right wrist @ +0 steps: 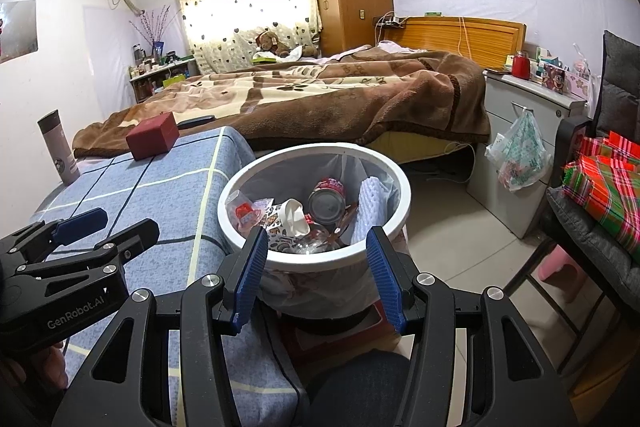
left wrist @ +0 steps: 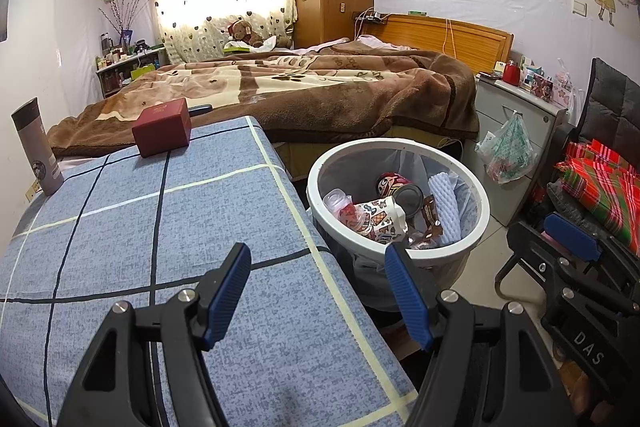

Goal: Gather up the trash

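Observation:
A white round trash bin (left wrist: 476,223) (right wrist: 400,203) stands on the floor right of the blue checked table (left wrist: 140,227) (right wrist: 168,195). It holds trash: a red can (left wrist: 390,183) (right wrist: 328,199), a printed paper cup (left wrist: 380,219) (right wrist: 292,215), a clear plastic cup (left wrist: 340,203), brown wrappers and white foam netting (left wrist: 442,205) (right wrist: 372,207). My left gripper (left wrist: 318,259) is open and empty over the table's right edge. My right gripper (right wrist: 318,239) is open and empty just above the bin's near rim. Each gripper also shows in the other's view (left wrist: 568,239) (right wrist: 76,227).
A dark red box (left wrist: 162,133) (right wrist: 152,135) and a grey thermos (left wrist: 38,147) (right wrist: 60,147) stand on the table's far side. A bed with a brown blanket (left wrist: 300,91) lies behind. A grey cabinet (left wrist: 516,139) with a hanging plastic bag (left wrist: 506,147) and a chair with red plaid cloth (right wrist: 600,195) are at right.

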A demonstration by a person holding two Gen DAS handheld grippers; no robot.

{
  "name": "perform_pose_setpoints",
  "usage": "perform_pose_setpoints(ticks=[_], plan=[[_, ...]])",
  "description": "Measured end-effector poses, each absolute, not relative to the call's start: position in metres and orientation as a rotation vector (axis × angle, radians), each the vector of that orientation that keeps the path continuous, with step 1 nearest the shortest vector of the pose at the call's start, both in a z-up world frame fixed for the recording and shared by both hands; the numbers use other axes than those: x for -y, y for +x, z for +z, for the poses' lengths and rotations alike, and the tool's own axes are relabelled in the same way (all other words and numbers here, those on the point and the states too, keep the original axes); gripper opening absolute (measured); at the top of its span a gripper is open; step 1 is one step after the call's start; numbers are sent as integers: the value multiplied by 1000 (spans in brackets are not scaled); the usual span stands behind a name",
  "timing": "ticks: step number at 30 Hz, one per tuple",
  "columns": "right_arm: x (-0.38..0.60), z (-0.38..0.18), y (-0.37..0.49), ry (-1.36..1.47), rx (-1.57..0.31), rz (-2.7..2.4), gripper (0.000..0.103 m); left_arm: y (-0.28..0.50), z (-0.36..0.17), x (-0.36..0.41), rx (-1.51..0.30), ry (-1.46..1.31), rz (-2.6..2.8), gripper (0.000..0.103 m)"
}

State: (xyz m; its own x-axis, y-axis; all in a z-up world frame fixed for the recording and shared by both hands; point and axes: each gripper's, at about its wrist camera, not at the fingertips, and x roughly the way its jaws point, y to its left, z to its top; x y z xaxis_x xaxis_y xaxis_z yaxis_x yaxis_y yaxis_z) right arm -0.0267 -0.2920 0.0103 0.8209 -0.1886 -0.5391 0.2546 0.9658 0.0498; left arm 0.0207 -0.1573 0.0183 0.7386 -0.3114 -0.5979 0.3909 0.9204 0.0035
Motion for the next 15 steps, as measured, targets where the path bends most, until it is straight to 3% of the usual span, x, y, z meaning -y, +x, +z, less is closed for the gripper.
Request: perform_pose_setpoints(ticks=[15], plan=[[292,10,-26,122,-559,-236,53,21,18,159,-633,133,-384,71]])
